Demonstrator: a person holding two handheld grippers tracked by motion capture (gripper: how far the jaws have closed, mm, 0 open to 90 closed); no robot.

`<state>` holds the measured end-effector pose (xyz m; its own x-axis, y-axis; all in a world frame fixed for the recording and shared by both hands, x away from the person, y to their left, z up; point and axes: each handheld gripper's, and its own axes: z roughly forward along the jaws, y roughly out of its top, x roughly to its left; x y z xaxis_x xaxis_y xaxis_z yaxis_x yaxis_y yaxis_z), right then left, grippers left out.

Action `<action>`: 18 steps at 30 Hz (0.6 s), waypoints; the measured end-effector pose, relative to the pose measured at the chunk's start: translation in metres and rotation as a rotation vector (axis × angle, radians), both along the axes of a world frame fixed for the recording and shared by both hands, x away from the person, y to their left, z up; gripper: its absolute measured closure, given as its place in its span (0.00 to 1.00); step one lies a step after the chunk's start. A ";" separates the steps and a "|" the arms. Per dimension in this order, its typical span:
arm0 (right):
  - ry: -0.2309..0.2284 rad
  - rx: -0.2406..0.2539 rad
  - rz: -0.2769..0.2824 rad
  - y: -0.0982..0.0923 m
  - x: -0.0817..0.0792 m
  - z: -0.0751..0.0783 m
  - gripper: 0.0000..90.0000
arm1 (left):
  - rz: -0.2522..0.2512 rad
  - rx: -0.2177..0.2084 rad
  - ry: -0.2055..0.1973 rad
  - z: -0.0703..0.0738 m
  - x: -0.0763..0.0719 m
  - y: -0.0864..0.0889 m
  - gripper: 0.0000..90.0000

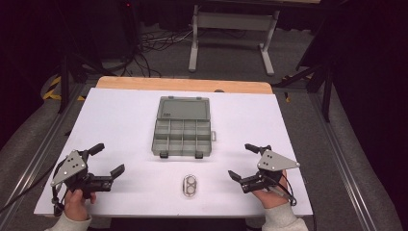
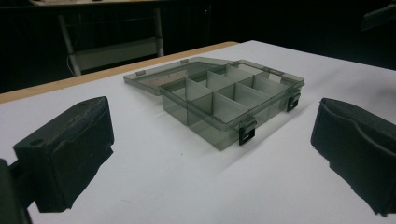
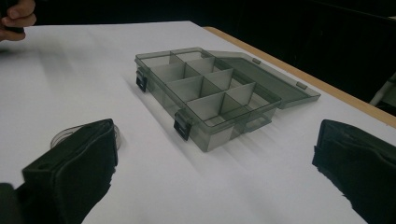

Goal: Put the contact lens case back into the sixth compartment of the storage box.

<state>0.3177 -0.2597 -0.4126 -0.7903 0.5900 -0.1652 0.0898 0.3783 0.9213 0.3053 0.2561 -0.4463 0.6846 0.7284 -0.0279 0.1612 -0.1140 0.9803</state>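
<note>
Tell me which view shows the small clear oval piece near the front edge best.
The high view: the small clear oval piece lies whole on the white table. The right gripper view has it mostly behind a jaw.

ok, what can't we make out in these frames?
- Small oval thing: too small in the high view to identify; in the right gripper view a black jaw covers most of it.
- Box compartments: contents unclear, high view too coarse; dividers hide the floors in both gripper views.
- Label on lid: too small to read.
</note>
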 end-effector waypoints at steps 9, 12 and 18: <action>0.008 -0.010 0.012 0.004 0.000 0.000 0.00 | -0.008 -0.005 0.006 0.000 -0.001 0.000 0.00; 0.014 -0.007 0.013 0.004 0.000 0.000 0.00 | -0.010 -0.008 0.007 0.000 0.000 0.000 0.00; 0.016 -0.006 0.025 0.009 0.002 0.004 0.01 | -0.007 -0.005 0.007 0.000 -0.001 0.000 0.00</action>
